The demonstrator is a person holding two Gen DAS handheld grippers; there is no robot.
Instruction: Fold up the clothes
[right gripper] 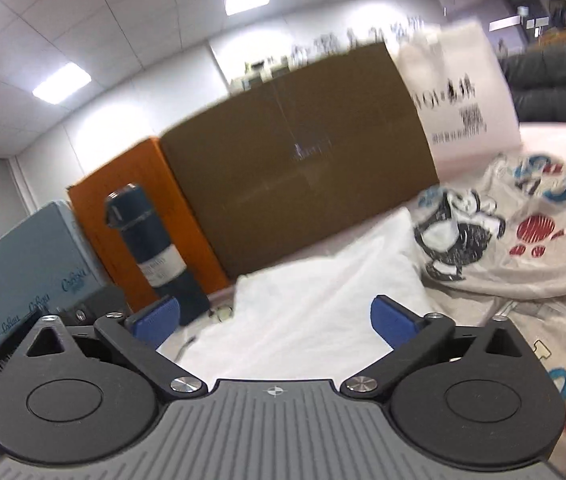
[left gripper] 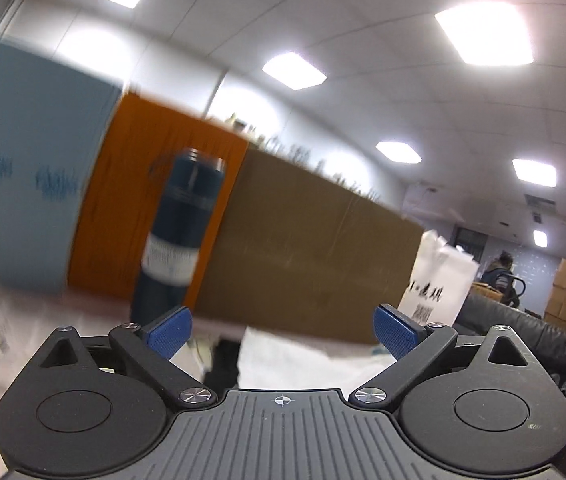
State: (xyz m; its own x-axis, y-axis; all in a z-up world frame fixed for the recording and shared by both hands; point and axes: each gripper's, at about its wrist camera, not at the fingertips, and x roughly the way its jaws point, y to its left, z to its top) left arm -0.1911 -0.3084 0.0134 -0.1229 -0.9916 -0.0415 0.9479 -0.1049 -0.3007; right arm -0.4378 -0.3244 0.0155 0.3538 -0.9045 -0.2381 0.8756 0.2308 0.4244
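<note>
Panda-print garment [right gripper: 495, 236] appears only from the right wrist, beside white cloth [right gripper: 315, 300].

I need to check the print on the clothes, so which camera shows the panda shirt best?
The right wrist view: the panda shirt lies spread to the right of a white cloth, its print readable despite some blur. The left wrist view points at the boxes and shows none of the panda print, only a patch of white fabric.
</note>
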